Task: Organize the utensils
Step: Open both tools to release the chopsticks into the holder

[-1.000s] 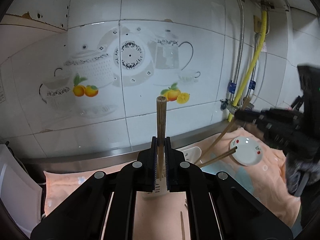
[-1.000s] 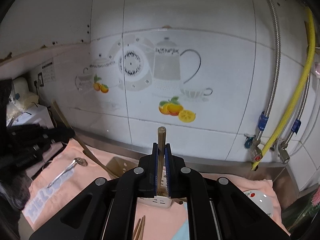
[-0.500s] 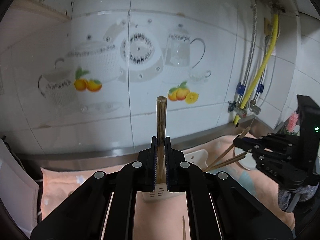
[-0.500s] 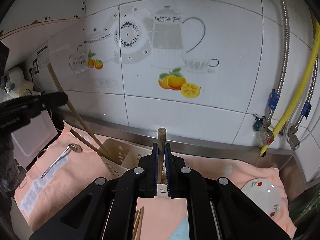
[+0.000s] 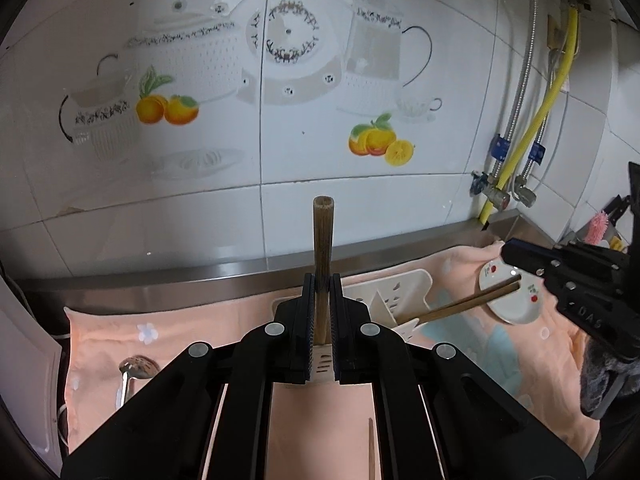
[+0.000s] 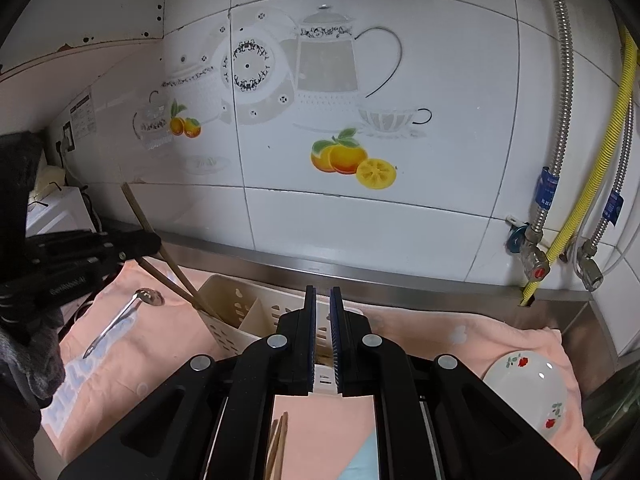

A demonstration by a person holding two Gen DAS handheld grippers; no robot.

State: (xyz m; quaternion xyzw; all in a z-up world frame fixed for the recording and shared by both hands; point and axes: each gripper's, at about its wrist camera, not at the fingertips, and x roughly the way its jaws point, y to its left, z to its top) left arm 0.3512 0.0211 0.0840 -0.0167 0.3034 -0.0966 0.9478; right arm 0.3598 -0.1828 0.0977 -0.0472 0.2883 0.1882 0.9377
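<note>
My left gripper (image 5: 322,280) is shut on a pair of wooden chopsticks (image 5: 322,248) that stand upright over the white utensil holder (image 5: 390,292). In the right wrist view the same chopsticks (image 6: 160,252) slant down into the holder (image 6: 240,312), held by the left gripper (image 6: 138,246). My right gripper (image 6: 322,292) is slightly open and empty above the holder. In the left wrist view a second pair of chopsticks (image 5: 460,306) leans out of the holder at the tip of the right gripper (image 5: 516,254).
A metal spoon (image 6: 120,318) lies on the pink cloth (image 6: 160,344) at left. A white floral dish (image 6: 528,388) sits at right. Loose chopsticks (image 6: 278,444) lie on the cloth near me. The tiled wall and pipes (image 6: 560,200) stand close behind.
Both grippers have come down toward the holder. My right gripper has let go of its chopsticks, which now rest in the holder. The left chopsticks' lower ends have entered the holder.
</note>
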